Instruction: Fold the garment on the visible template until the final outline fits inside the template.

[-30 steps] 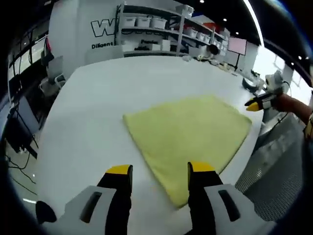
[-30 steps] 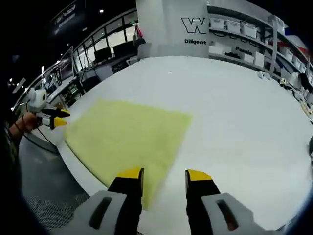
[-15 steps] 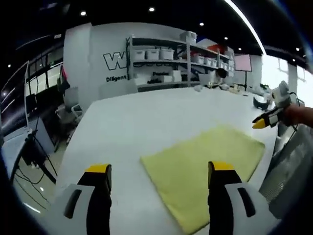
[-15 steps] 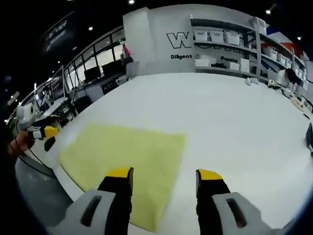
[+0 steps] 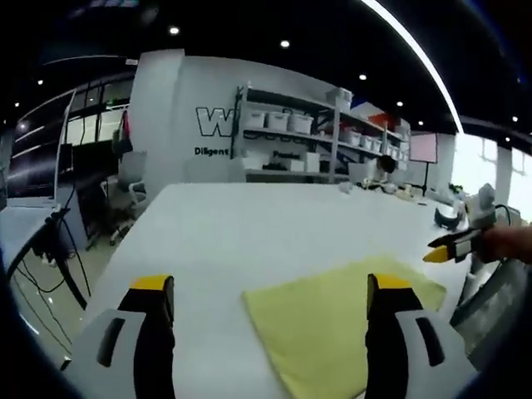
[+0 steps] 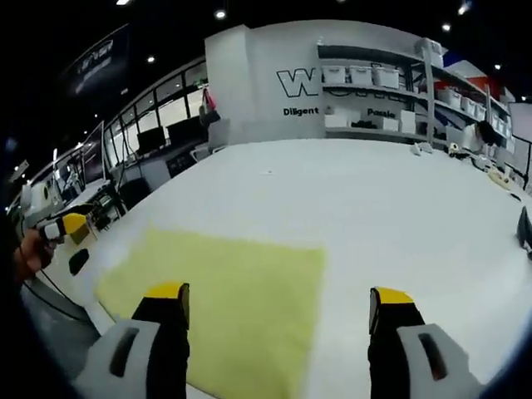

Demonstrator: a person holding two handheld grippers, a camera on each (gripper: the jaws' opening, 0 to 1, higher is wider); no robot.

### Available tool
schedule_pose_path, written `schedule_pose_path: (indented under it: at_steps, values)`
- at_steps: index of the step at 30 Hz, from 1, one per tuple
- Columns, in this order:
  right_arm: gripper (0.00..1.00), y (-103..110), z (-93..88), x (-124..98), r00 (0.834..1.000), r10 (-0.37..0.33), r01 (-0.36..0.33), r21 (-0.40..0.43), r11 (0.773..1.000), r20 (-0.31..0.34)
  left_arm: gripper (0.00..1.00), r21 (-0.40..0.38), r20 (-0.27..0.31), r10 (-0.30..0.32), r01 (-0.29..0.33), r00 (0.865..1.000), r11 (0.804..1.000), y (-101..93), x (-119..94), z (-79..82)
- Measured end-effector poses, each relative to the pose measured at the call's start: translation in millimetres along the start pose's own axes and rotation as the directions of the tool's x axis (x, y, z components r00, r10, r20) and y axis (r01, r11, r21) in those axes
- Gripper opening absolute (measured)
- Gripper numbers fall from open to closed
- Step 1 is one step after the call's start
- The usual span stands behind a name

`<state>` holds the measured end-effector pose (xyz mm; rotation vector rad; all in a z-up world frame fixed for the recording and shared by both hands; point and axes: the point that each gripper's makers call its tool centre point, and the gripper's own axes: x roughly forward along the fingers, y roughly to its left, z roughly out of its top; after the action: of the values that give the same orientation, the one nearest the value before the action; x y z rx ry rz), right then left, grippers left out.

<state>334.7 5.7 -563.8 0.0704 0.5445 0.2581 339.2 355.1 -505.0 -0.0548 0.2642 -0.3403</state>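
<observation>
Right gripper view: soft, light yellow garment [image 6: 224,299] flat on white table [image 6: 399,208], best pinched at a corner; both tools [image 6: 283,320] [image 5: 264,309] spread, empty.

The folded garment [image 6: 229,303] lies flat on the table [image 6: 399,208] near its edge, with shelves [image 6: 391,91] behind.

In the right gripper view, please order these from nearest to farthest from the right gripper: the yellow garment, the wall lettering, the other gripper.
From the right gripper:
1. Yellow garment, lying flat on the white table, just ahead between the jaws and to the left.
2. Left gripper, at the far left beside the table edge.
3. Wall lettering, far behind the table.
</observation>
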Motion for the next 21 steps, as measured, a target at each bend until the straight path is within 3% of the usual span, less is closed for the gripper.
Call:
schedule_pose_path:
  at_steps: [3,4,6,8,12,18,21]
  values:
    - [0.92,-6,10.8,0,0.996,-0.061,0.060,0.003,0.998,0.059,0.99,0.012,0.006,-0.001,0.001,1.000,1.000,-0.3,0,1.2]
    - [0.93,-9,19.1,-3,0.992,-0.081,0.084,-0.027,0.996,0.097,0.99,-0.009,0.028,-0.002,0.002,1.000,1.000,-1.1,-1,4.9]
    - [0.97,-13,25.1,-6,0.988,-0.111,0.115,-0.031,0.993,0.112,0.99,0.007,0.051,0.013,-0.013,0.999,1.000,0.6,-2,10.1]
    - [0.99,-14,33.5,-7,0.983,-0.110,0.115,-0.023,0.993,0.148,0.99,0.048,0.051,0.035,-0.038,0.998,0.998,2.8,-4,11.7]
    - [0.99,-13,37.4,-3,0.983,-0.092,0.096,-0.020,0.995,0.159,0.99,0.027,0.056,0.037,-0.039,0.998,0.999,5.3,0,13.3]
    - [0.99,-13,47.1,7,0.978,-0.095,0.103,-0.037,0.994,0.185,0.99,0.018,0.110,0.091,-0.093,0.990,0.995,17.3,10,28.2]
    - [0.99,-16,47.9,11,0.976,-0.101,0.109,-0.030,0.994,0.194,0.99,0.062,0.139,0.078,-0.088,0.987,0.994,15.8,18,34.5]
